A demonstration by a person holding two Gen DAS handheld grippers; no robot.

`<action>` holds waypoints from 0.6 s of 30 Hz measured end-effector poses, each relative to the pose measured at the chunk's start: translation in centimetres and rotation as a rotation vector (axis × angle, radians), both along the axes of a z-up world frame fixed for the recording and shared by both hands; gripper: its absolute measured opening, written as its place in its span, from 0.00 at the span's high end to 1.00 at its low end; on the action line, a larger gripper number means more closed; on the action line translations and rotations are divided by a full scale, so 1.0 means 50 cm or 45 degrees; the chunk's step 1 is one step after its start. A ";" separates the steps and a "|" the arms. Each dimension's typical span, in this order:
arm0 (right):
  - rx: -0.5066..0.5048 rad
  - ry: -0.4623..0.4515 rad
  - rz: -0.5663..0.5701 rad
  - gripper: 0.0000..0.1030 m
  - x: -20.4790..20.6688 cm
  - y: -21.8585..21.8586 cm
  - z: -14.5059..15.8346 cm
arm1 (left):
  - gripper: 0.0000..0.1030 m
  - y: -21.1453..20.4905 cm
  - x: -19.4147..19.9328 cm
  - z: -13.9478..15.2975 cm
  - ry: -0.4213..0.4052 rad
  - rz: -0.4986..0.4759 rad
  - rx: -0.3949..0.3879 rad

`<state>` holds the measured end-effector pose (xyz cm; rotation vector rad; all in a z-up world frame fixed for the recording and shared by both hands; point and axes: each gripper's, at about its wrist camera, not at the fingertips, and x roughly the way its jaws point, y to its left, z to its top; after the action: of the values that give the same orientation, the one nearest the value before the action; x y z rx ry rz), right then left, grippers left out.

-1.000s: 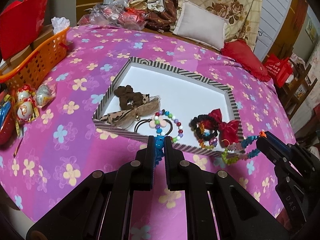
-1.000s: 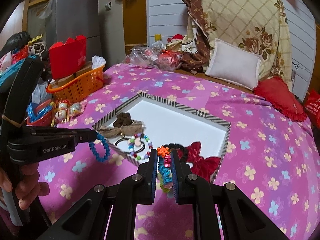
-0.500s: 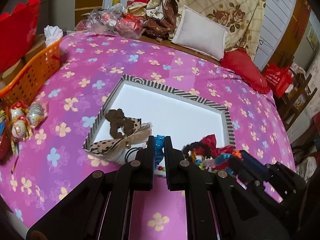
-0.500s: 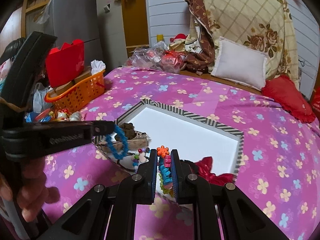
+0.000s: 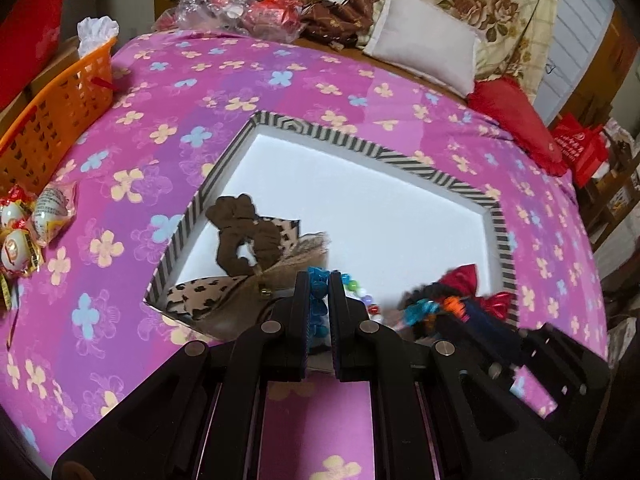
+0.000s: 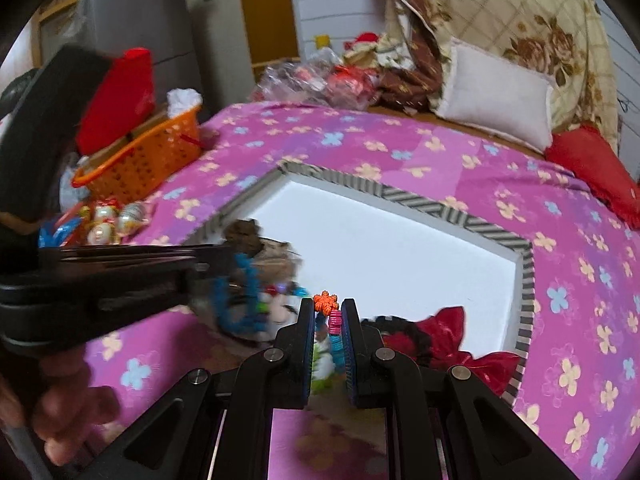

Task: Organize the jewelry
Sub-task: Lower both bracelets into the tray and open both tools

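Observation:
A white tray with a striped rim [image 5: 360,146] [image 6: 424,202] lies on the pink flowered cloth. My left gripper [image 5: 319,280] is shut on a blue beaded bracelet [image 5: 318,296] [image 6: 244,292] and holds it over the tray's near edge. My right gripper [image 6: 328,308] is shut on a multicoloured bracelet with an orange flower charm [image 6: 326,301] [image 5: 436,306], just right of the left one. In the tray lie a brown scrunchie [image 5: 244,232], a leopard-print bow [image 5: 224,296], a multicoloured bead bracelet [image 5: 362,292] and a red bow hair tie [image 6: 452,336].
An orange basket [image 5: 56,120] stands at the left with wrapped eggs [image 5: 24,224] beside it. A white pillow [image 5: 424,52], a red cushion [image 5: 516,116] and plastic bags [image 5: 240,12] lie at the far side. A red bag [image 5: 580,148] stands at right.
Both grippers have moved forward, from short of the tray to over its near edge, each with its bracelet. The right gripper has closed in beside the left one.

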<state>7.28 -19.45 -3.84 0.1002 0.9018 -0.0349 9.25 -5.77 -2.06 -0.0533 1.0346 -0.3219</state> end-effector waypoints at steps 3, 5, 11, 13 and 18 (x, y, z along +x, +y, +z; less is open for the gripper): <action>-0.008 0.029 -0.021 0.88 0.012 -0.025 -0.021 | 0.93 0.005 0.012 -0.019 0.029 0.025 0.031; -0.011 0.042 -0.028 0.88 0.019 -0.035 -0.030 | 0.93 0.009 0.019 -0.031 0.048 0.040 0.049; 0.009 0.081 -0.048 0.88 0.030 -0.056 -0.065 | 0.93 -0.002 0.027 -0.062 0.079 0.042 0.099; 0.012 0.097 -0.058 0.88 0.030 -0.060 -0.075 | 0.93 -0.007 0.027 -0.072 0.087 0.037 0.117; 0.022 0.104 -0.061 0.88 0.020 -0.064 -0.075 | 0.93 -0.015 0.029 -0.088 0.099 0.036 0.158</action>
<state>8.28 -22.67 -7.56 0.1375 0.9814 -0.0759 10.69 -6.53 -6.44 0.0314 1.1276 -0.2309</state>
